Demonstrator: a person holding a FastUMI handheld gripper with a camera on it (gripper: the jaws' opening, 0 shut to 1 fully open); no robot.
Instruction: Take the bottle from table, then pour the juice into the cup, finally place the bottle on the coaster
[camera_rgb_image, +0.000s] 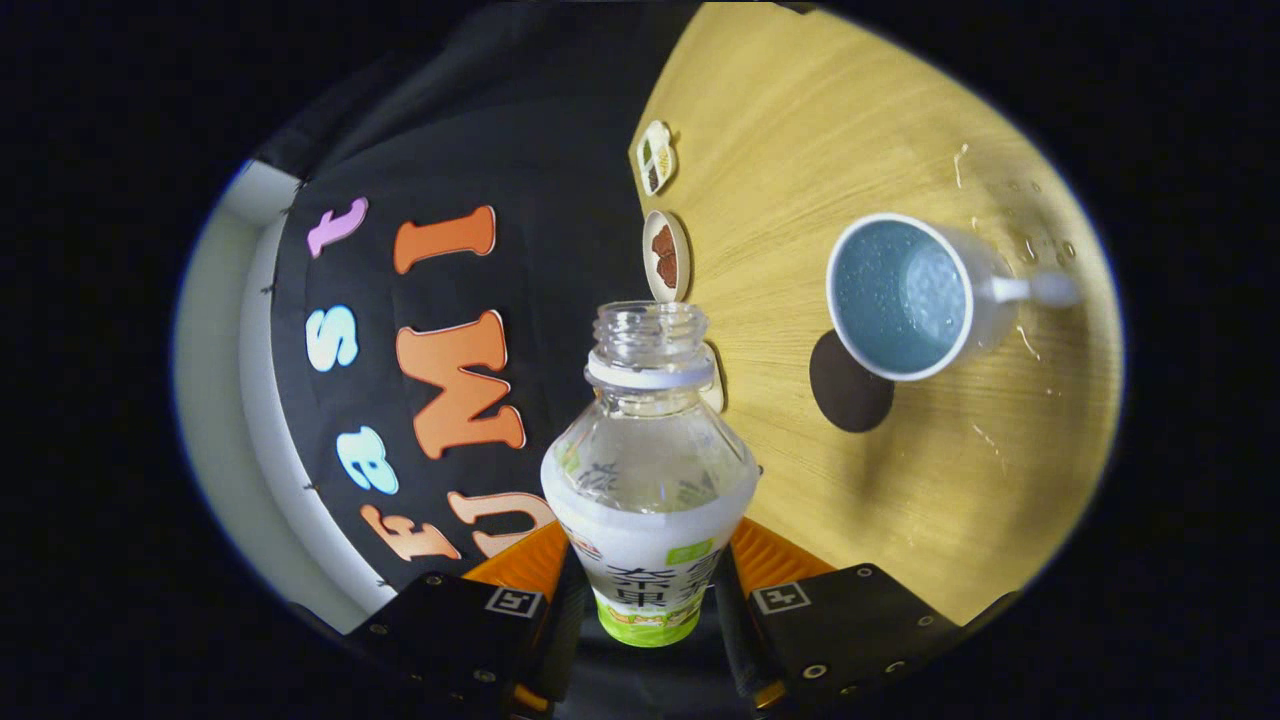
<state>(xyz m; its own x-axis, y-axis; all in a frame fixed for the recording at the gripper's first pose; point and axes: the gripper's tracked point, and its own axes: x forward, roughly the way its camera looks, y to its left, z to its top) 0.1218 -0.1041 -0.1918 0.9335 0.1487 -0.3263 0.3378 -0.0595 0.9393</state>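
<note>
A wooden table (900, 480), rolled sideways in the gripper's view, carries scattered droplets. On it sits a white cup (905, 297) with a handle, wet inside, well apart from the bottle. Just beside the cup lies a dark round coaster (848, 385). Closest, the gripper (645, 600) is clamped on a clear plastic bottle (648, 470), a finger pressing each side of its labelled lower body, cap off. The bottle looks nearly empty, so probably light, thin-walled and easily squeezed; that lower-body hold seems sound.
</note>
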